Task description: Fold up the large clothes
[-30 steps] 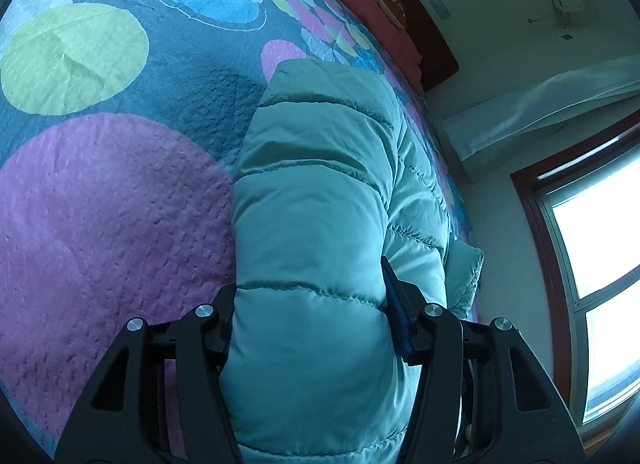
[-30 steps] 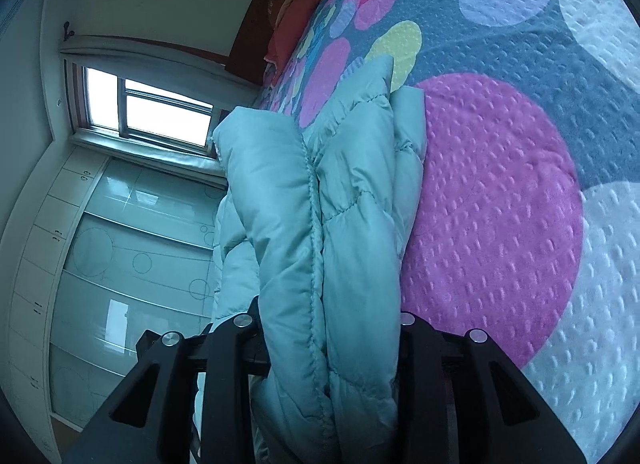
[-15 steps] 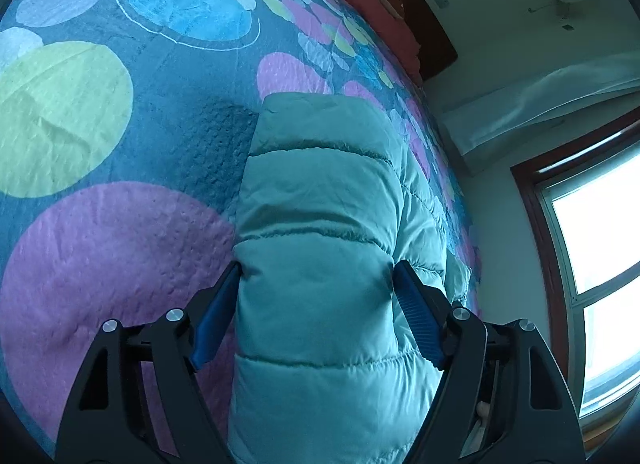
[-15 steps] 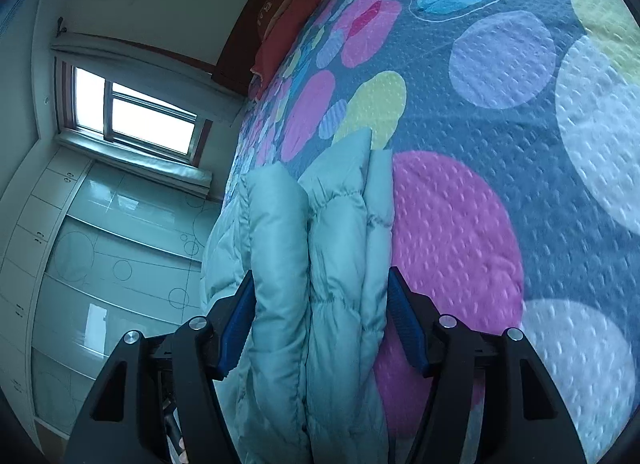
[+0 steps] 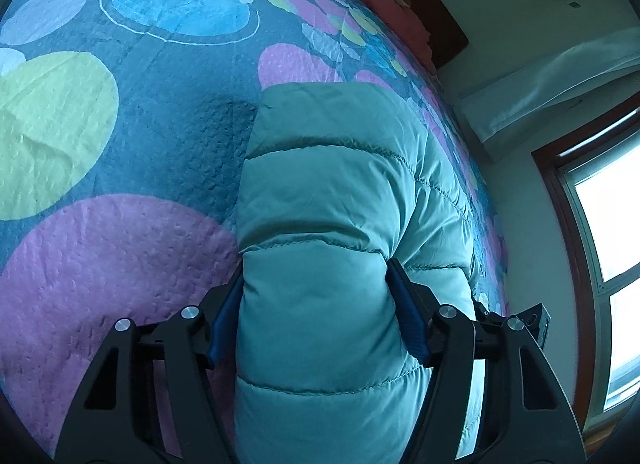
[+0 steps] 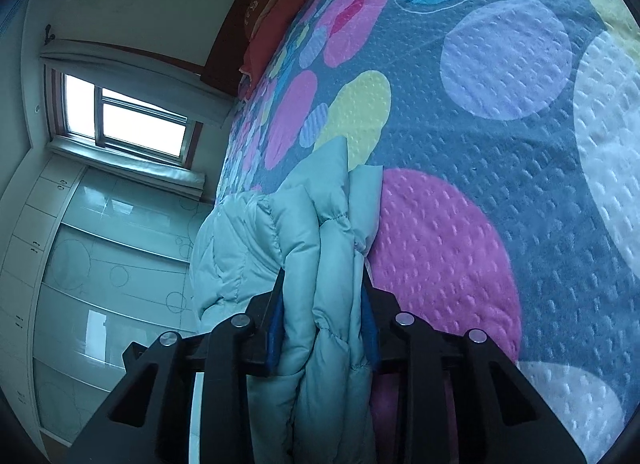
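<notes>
Gripping puffy teal jacket in both grippers: left gripper, right gripper. Pinching stacked layers between fingers, probably stopping the fold springing open over the bed ahead.

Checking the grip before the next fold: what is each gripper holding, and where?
Both hold the teal puffer jacket: left gripper squeezes a padded section, right gripper pinches bunched layers at an edge.

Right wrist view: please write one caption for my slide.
Right gripper shut on bunched teal puffer jacket above the polka-dot bedspread.

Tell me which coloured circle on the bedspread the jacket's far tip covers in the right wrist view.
The yellow circle; the jacket tip overlaps its lower edge, unlike the lavender circle.
</notes>
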### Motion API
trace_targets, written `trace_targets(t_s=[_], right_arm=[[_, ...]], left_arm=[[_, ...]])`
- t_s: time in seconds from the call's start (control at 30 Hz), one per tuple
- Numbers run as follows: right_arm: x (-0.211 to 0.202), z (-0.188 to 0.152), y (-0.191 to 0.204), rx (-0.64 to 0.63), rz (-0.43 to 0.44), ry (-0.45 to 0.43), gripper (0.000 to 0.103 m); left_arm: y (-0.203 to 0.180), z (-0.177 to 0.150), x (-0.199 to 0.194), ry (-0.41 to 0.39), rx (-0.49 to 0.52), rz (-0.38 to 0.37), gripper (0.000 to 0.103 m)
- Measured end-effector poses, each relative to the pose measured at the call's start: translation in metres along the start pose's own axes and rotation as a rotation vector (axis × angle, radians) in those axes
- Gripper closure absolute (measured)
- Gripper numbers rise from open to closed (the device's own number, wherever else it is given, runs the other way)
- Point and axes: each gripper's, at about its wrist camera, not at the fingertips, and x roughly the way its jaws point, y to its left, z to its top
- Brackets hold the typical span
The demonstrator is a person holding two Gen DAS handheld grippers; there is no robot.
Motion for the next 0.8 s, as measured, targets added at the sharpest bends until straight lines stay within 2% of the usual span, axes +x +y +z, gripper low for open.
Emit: trace_targets(t_s=[0.07, 0.17, 0.3, 0.47, 0.53, 0.57, 0.67, 0.8], right_arm=[[-0.005, -0.003, 0.001, -0.005, -0.006, 0.004, 0.063], [-0.016, -0.011, 0.003, -0.019, -0.011, 0.006, 0.047], [-0.032, -0.03, 0.002, -0.02, 0.016, 0.016, 0.042], [-0.036, -0.053, 0.002, -0.031, 0.031, 0.043, 0.041], [-0.034, -0.057, 0.002, -0.034, 0.027, 0.042, 0.041], [-0.034, -0.057, 0.002, -0.029, 0.022, 0.042, 0.043], [-0.023, -0.055, 0.002, 0.004, 0.034, 0.07, 0.058], [-0.021, -0.057, 0.002, 0.002, 0.03, 0.06, 0.058]], left_arm=[[-0.001, -0.003, -0.005, 0.001, 0.005, 0.0, 0.037], [-0.003, -0.009, -0.013, 0.0, 0.007, -0.002, 0.032], [-0.007, -0.024, -0.028, -0.008, 0.026, -0.007, 0.027], [-0.009, -0.044, -0.037, -0.009, 0.033, -0.025, 0.025], [-0.009, -0.049, -0.036, -0.012, 0.044, -0.01, 0.025], [-0.008, -0.05, -0.034, -0.009, 0.039, -0.007, 0.027], [-0.005, -0.052, -0.032, -0.002, 0.022, -0.015, 0.032], [-0.006, -0.054, -0.033, -0.006, 0.037, -0.004, 0.033]])
